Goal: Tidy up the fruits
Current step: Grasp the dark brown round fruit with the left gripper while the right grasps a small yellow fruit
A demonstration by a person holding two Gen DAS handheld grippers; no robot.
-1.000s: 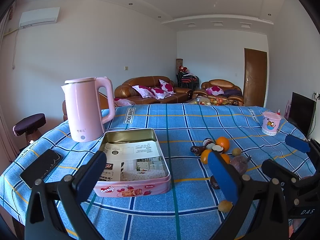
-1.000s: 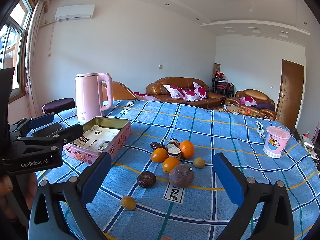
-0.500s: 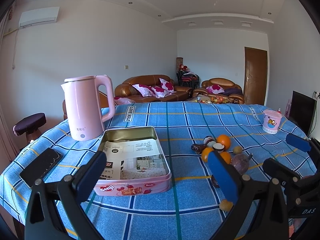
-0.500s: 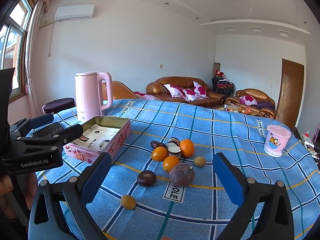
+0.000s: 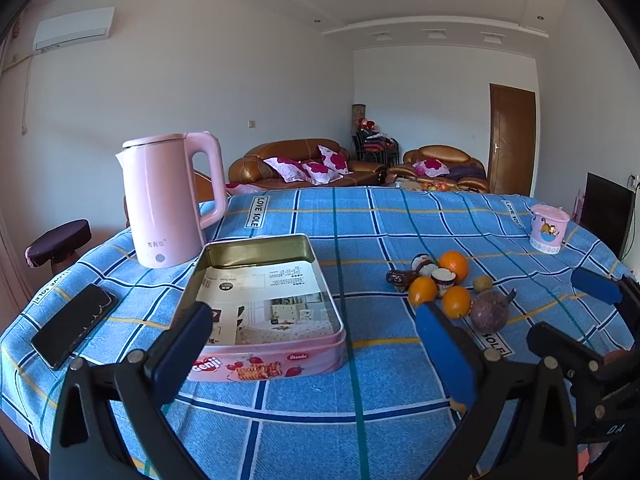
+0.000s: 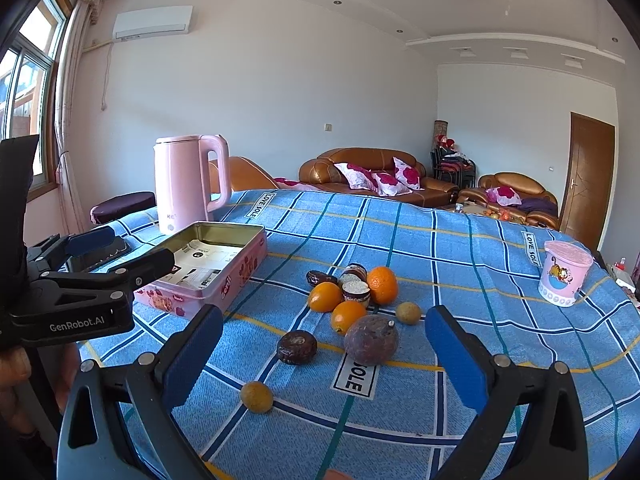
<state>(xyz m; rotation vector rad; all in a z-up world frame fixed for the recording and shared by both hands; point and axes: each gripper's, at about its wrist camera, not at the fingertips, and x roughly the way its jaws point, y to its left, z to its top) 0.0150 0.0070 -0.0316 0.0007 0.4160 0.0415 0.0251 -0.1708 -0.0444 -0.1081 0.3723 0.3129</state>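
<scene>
Your left gripper (image 5: 316, 344) stands wide open and empty above the near edge of the table (image 5: 400, 216), its blue pads framing the pink tin (image 5: 264, 304). The tin sits open on the blue checked cloth, lined with printed paper, with no fruit in it. A pink kettle (image 5: 168, 200) stands just beyond the tin's far left corner, and a black phone (image 5: 74, 330) lies flat to the left of the tin. Your right gripper (image 6: 324, 352) is likewise wide open and empty, held over the near right part of the table. The fruit lies in a loose cluster to the right of the tin, well apart from it: three oranges (image 6: 382, 285), a large purple passion fruit (image 6: 371, 340) nearest the gripper, several dark brown fruits (image 6: 297, 347), some cut open to white flesh, and two small yellowish-brown fruits (image 6: 257, 397), one of them lying alone at the near edge. A pink cup (image 6: 565, 278) stands far right, well clear of the fruit.
</scene>
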